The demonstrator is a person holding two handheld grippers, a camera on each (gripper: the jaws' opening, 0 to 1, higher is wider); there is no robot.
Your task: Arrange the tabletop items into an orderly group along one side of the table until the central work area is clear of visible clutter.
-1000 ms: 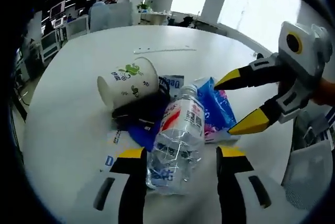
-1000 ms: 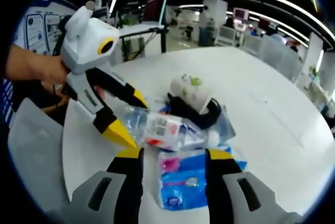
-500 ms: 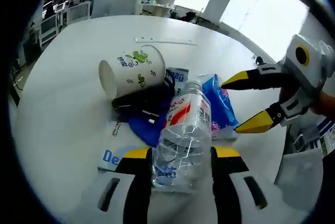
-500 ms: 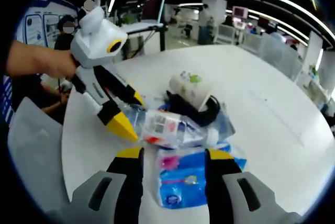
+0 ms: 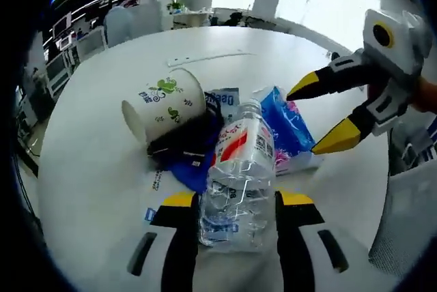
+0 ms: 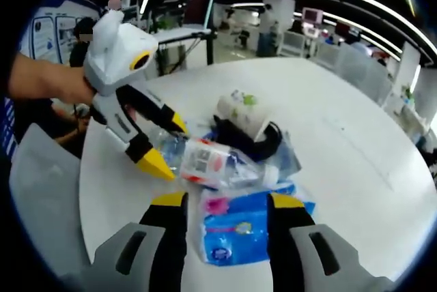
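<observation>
Left gripper view: water bottle lying on table, base between jaws of left hand-held gripper. Paper cup on its side, left of and behind bottle, resting against black bundle. Wipes packet just right of bottle. Right hand-held gripper right of packet, jaws apart. Right gripper view: wipes packet between jaws of right hand-held gripper; bottle behind it.
</observation>
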